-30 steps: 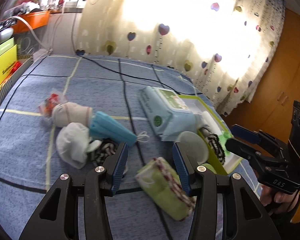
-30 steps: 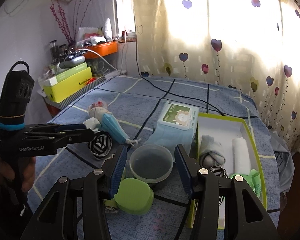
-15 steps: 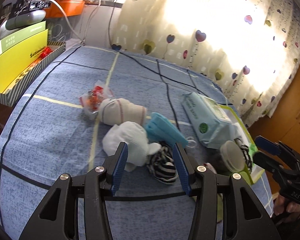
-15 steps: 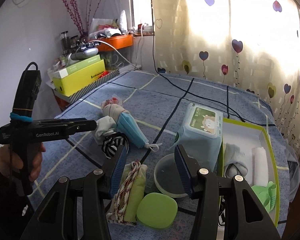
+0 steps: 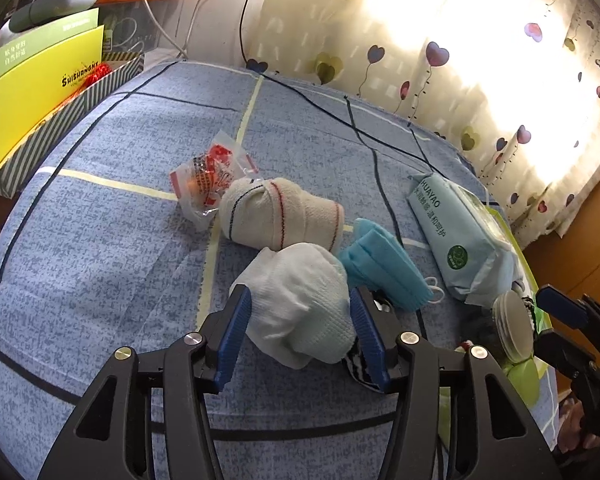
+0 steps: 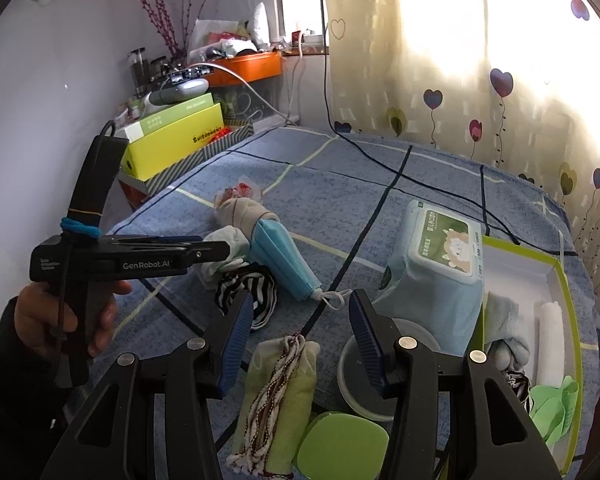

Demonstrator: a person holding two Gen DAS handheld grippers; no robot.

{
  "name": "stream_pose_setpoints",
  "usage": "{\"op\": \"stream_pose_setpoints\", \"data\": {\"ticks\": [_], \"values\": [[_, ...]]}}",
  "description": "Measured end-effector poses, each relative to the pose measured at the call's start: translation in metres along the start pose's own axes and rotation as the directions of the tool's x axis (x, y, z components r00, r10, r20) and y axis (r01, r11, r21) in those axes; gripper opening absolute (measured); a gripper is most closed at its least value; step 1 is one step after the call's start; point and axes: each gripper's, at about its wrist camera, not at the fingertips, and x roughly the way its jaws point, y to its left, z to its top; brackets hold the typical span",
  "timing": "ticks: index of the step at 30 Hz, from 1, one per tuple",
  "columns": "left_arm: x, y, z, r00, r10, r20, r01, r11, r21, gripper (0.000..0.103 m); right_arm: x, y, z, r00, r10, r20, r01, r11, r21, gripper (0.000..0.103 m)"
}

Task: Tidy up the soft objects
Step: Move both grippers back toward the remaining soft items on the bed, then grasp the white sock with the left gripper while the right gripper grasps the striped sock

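I am holding my left gripper [image 5: 300, 328] low over the blue checked bedspread [image 5: 100, 280], and its jaws are opening with the white knitted sock bundle [image 5: 300, 304] lying between the blue pads [image 5: 236, 332]; I cannot tell whether the pads are touching the fabric. Just behind that bundle a cream rolled sock with red and dark stripes [image 5: 280, 216] is lying, with a clear crinkly packet printed in red [image 5: 208, 180] beside it. A folded light-blue face mask [image 5: 380, 268] is touching the white bundle's right side, and a black-and-white striped sock [image 6: 248, 292] is peeking out under my right finger (mostly hidden in the left view).

My right gripper [image 6: 300, 336] is hovering part-open with nothing held, above a rolled green cloth with a brown-and-white woven trim [image 6: 276, 396]. Nearby a pale blue wet-wipe pack [image 6: 432, 280] is resting against the green-rimmed white box [image 6: 568, 320], which is holding a grey sock ball [image 6: 504, 320] and a white rolled cloth [image 6: 548, 340].
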Motion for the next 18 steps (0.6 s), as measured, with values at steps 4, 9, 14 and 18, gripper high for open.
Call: {"op": "stream_pose_setpoints", "data": {"ticks": [4,9,14,18], "values": [[0.010,0.006,-0.001,1.000,0.003,-0.029,-0.004,1.000,-0.021,0.057,0.008,0.002,0.003,1.000,0.009,-0.014,-0.009,1.000,-0.010,0.049],[0.010,0.010,-0.005,1.000,-0.023,-0.015,0.022,0.999,-0.039,0.057,0.020,0.003,0.007,0.999,0.017,-0.034,-0.018,1.000,-0.016,0.049],[0.004,0.012,-0.009,0.999,-0.033,-0.001,0.033,0.999,-0.043,0.040,0.030,0.011,0.010,0.998,0.031,-0.058,-0.033,0.999,-0.031,0.049],[-0.006,0.018,-0.010,0.999,-0.035,0.029,0.036,0.997,-0.067,0.036,0.039,0.021,0.012,0.996,0.032,-0.088,-0.037,0.998,-0.057,0.049]]}}
